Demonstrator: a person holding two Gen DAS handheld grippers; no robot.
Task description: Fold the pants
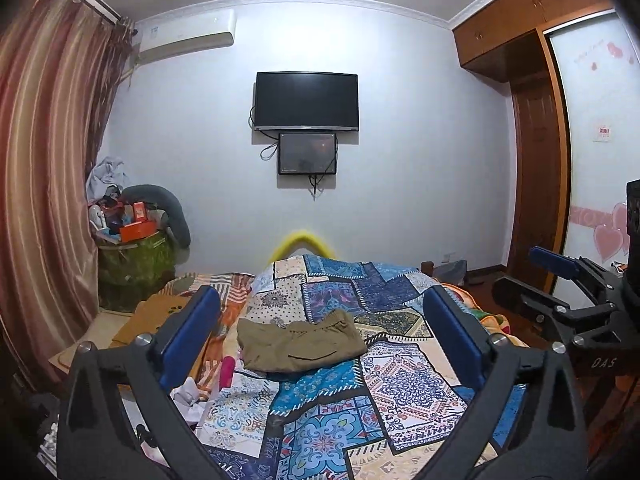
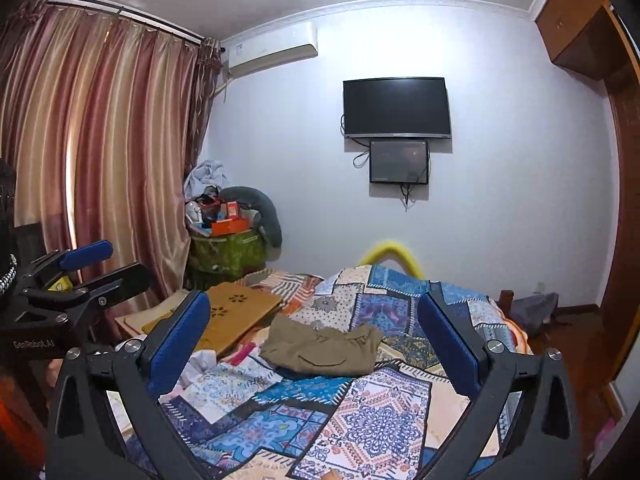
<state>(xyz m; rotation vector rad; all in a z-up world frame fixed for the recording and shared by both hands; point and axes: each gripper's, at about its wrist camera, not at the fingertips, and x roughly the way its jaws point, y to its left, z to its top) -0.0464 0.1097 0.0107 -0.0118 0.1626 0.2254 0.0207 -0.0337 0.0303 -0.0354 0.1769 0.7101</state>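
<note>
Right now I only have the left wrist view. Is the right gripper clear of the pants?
Observer: Yes. The right wrist view shows the right gripper wide open with nothing between its pads. The pants lie in a compact fold on the quilt ahead, untouched.
Operator: What is half hidden behind my left finger?
Observer: A wooden board with flower-shaped cutouts, lying past the quilt's left edge.
Operator: How does my left gripper look from the side?
Observer: The left gripper is open, and no cloth hangs from it.
</note>
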